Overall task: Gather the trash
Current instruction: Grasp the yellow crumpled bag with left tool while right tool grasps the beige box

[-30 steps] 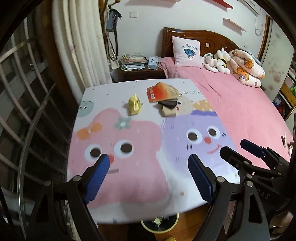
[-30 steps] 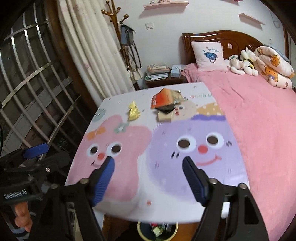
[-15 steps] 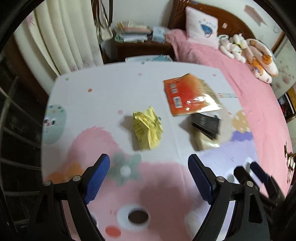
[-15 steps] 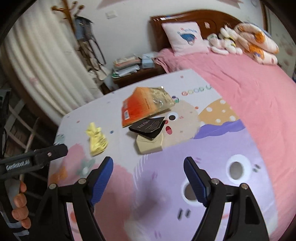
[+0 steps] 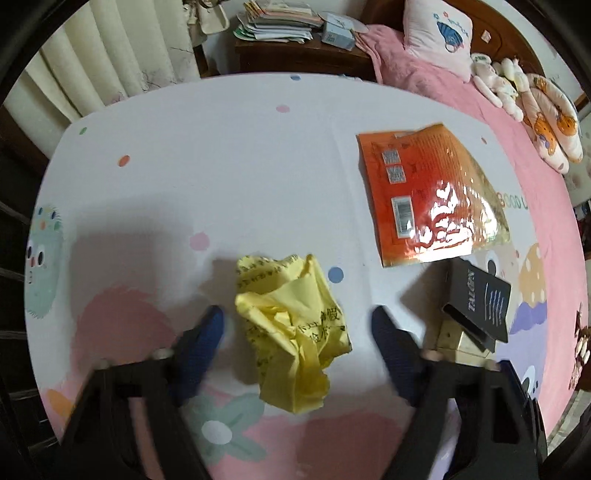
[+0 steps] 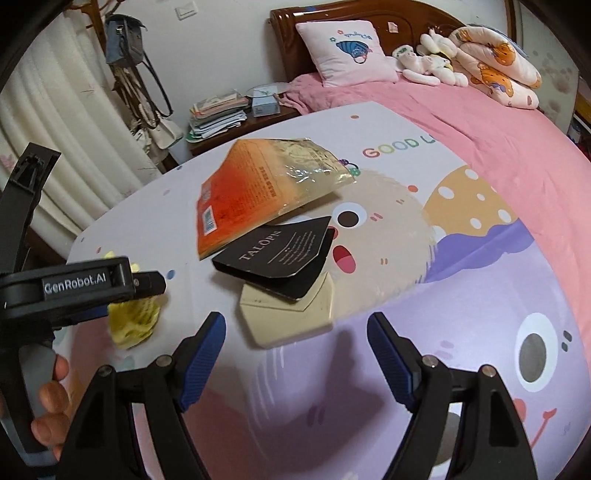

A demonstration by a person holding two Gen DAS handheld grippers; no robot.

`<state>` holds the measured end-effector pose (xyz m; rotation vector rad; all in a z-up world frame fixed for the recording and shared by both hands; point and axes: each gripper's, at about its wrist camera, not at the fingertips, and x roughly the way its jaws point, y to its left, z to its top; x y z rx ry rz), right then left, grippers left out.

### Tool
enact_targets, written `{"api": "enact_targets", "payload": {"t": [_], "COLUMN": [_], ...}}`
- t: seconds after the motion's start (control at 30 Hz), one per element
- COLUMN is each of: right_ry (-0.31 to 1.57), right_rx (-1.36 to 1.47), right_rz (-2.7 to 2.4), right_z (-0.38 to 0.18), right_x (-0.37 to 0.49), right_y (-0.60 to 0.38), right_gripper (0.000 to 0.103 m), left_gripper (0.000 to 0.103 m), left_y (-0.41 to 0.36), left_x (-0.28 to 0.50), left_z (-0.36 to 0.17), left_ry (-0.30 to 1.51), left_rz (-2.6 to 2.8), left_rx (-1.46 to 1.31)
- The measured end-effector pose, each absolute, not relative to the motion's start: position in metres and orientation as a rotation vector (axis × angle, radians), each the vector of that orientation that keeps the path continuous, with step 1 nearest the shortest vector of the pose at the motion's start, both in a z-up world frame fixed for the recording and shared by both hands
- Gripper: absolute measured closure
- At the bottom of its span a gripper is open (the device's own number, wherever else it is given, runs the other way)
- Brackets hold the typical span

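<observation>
A crumpled yellow paper lies on the cartoon-print table. My left gripper is open, low over the table, with the yellow paper between its fingers. An orange foil packet lies to the right, and a black "TALOPN" card box rests on a beige box. My right gripper is open and empty, just short of the beige box and the black box. The orange packet lies behind them. The yellow paper shows at the left, partly hidden by the left gripper body.
A bed with pink cover, pillow and plush toys lies to the right. A nightstand with stacked books stands behind the table. Curtains hang at the far left. The person's hand holds the left gripper.
Both grippers moved forward and down toward the trash. The left gripper now straddles the yellow paper; the right gripper came close to the stacked boxes. Both stayed open.
</observation>
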<state>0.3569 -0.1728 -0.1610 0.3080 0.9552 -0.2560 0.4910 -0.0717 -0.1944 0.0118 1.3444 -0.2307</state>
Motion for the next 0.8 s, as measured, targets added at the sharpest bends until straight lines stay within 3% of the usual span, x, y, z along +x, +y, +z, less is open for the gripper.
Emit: {"api": "enact_targets", "payload": {"t": [0.03, 0.13, 0.5, 0.53, 0.57, 0.6, 0.8], "right_ry": [0.955, 0.95, 0.948, 0.948, 0.942, 0.939, 0.97], "right_rx": [0.306, 0.292, 0.195, 0.17, 0.142, 0.137, 0.179], "right_rz": [-0.259, -0.264, -0.364, -0.382, -0.392, -0.381, -0.322], "right_z": [-0.163, -0.168, -0.181, -0.181, -0.18, -0.179, -0.174], "right_x": [0.358, 0.363, 0.383, 0.383, 0.382, 0.38, 0.362], "right_y": [-0.172, -0.167, -0.157, -0.155, -0.152, -0.151, -0.155], "right_gripper": [0.019, 0.017, 0.017, 0.022, 0.037, 0.04, 0.041], "left_gripper": [0.048, 0.055, 0.062, 0.062, 0.062, 0.062, 0.062], "left_y": [-0.073, -0.075, -0.062, -0.063, -0.062, -0.061, -0.06], "left_x": [0.49, 0.485, 0.46, 0.457, 0.455, 0.451, 0.429], "left_z": [-0.198, -0.198, -0.187, -0.186, -0.185, -0.183, -0.17], "left_ry": [1.354, 1.325, 1.297, 1.295, 1.294, 1.291, 1.269], "left_rz": [-0.24, -0.267, -0.339, -0.345, -0.35, -0.356, -0.379], "left_rx": [0.018, 0.064, 0.039, 0.04, 0.042, 0.044, 0.059]}}
